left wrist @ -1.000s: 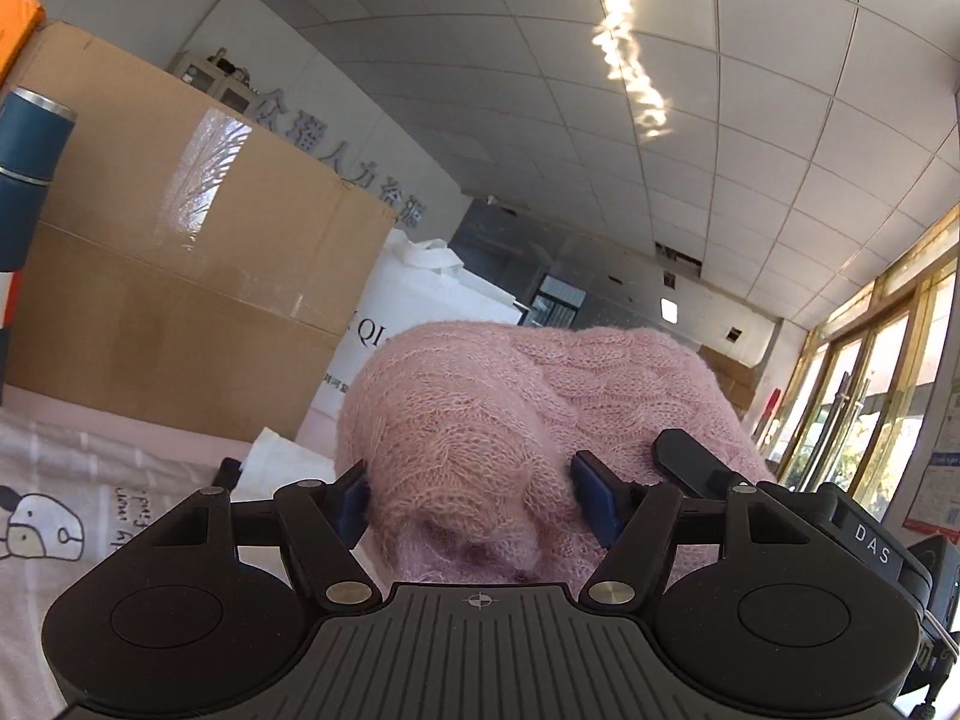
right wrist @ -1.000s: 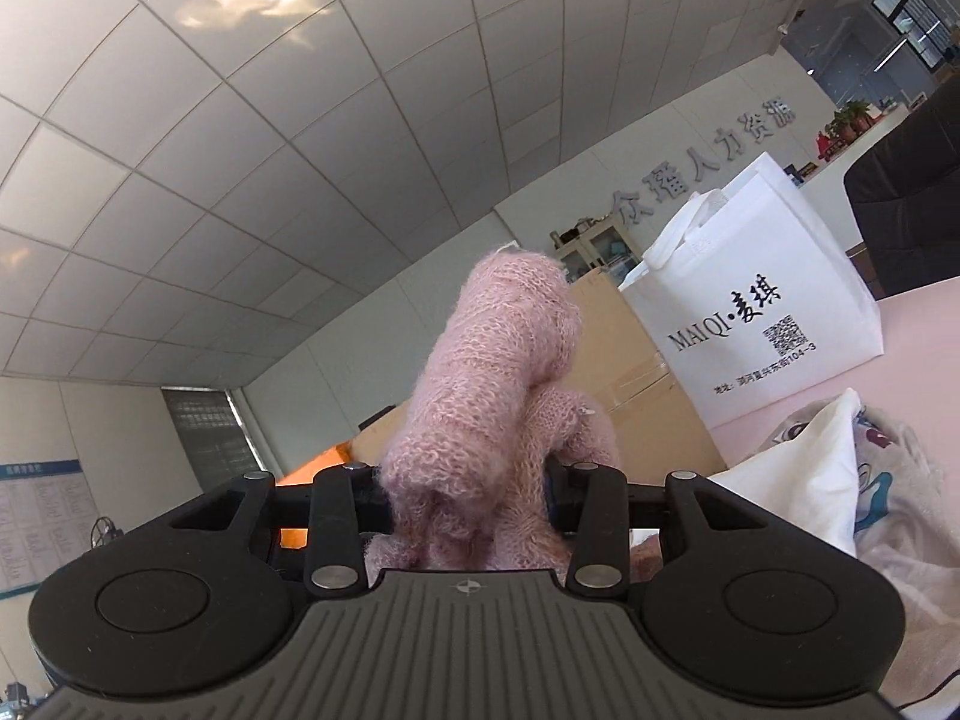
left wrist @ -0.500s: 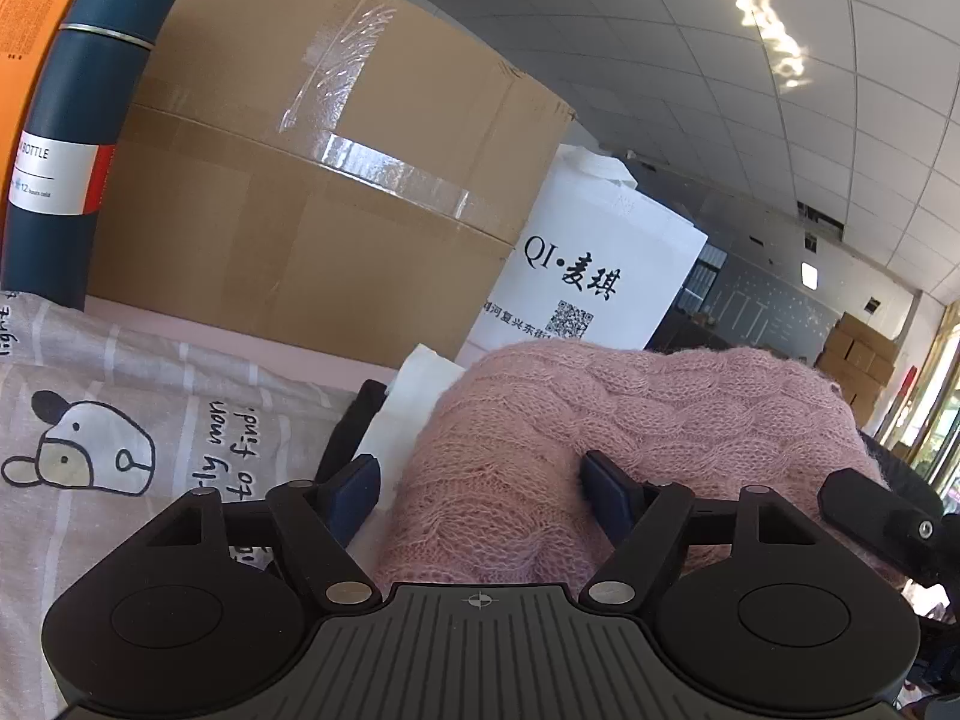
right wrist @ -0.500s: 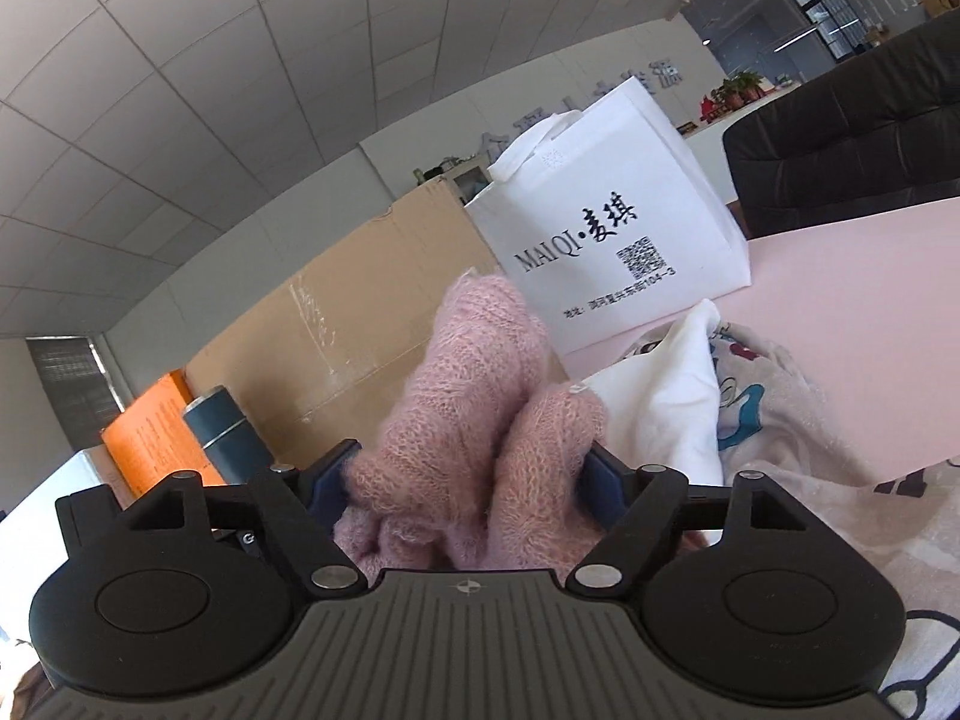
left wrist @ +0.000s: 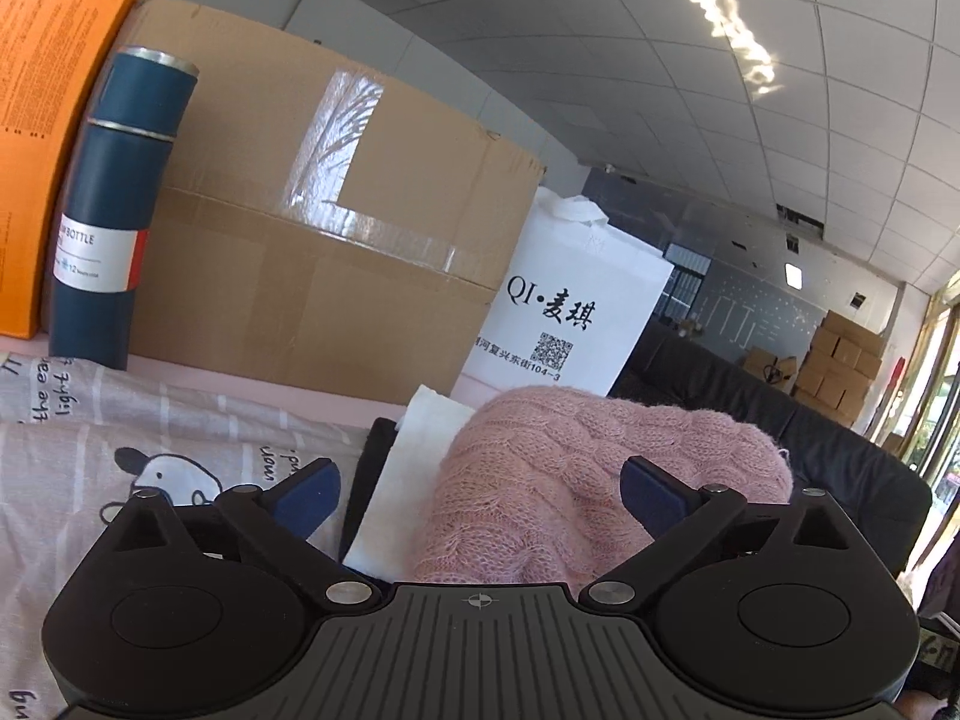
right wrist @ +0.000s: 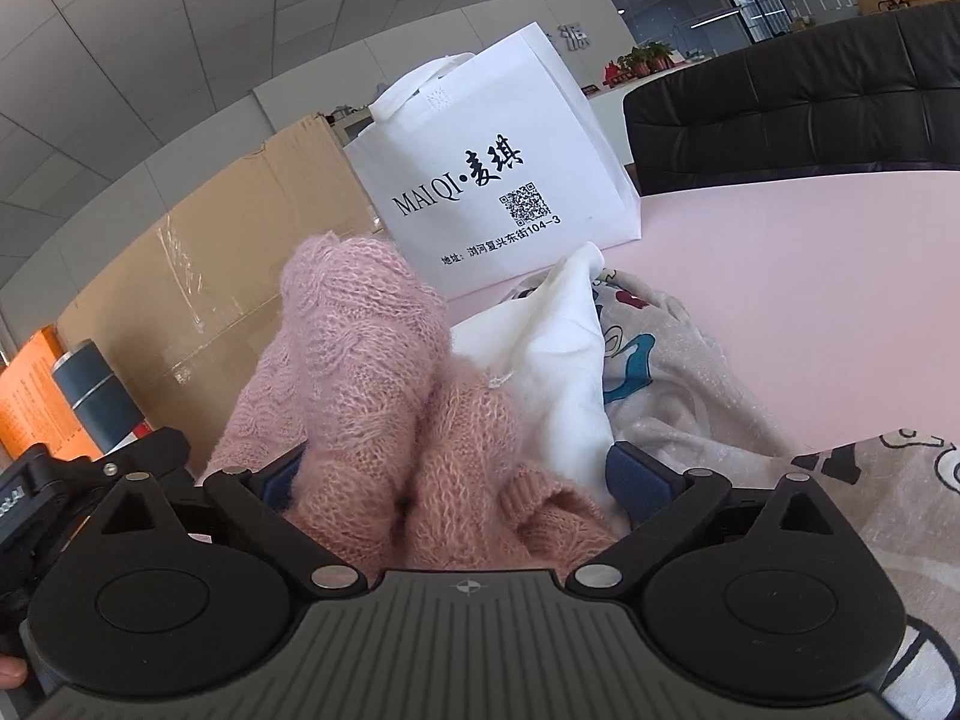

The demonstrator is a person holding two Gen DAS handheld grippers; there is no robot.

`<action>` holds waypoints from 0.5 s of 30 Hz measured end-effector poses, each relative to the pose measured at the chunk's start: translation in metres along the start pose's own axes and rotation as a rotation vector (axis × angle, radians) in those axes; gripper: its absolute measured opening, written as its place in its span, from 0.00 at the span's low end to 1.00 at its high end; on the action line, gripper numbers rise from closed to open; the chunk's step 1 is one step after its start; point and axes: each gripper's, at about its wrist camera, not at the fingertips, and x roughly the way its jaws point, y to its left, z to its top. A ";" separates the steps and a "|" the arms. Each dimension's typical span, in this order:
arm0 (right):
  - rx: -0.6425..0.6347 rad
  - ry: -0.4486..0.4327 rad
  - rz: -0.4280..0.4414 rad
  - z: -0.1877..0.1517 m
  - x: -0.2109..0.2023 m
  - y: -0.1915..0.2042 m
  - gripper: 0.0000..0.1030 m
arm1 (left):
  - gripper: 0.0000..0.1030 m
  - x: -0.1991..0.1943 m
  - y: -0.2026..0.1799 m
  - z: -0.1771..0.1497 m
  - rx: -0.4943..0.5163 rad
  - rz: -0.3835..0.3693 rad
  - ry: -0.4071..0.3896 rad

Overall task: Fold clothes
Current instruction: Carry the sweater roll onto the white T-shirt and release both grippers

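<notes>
Now both the left gripper (left wrist: 477, 489) and right gripper (right wrist: 465, 471) have just spread wide, releasing the pink sweater (right wrist: 360, 372).

Left gripper (left wrist: 480, 489), right gripper (right wrist: 468, 471): black ribbed bodies, round caps, silver pivot screws, blue pads.

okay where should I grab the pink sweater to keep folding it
Take the pink sweater by the upright fold nearest the right gripper, coming in level from the front: it stands as a narrow ridge between the open jaws, easier to pinch than the broad mound.
</notes>
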 end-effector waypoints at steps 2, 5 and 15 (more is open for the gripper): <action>0.007 0.001 0.005 0.000 0.000 0.000 0.98 | 0.99 -0.015 0.002 0.005 0.035 -0.021 -0.026; 0.016 -0.003 0.015 0.000 -0.004 0.000 1.00 | 1.00 -0.040 0.006 0.010 0.086 -0.046 -0.058; 0.088 -0.140 -0.002 -0.003 -0.023 -0.004 1.00 | 1.00 -0.105 0.018 0.017 0.239 -0.106 -0.245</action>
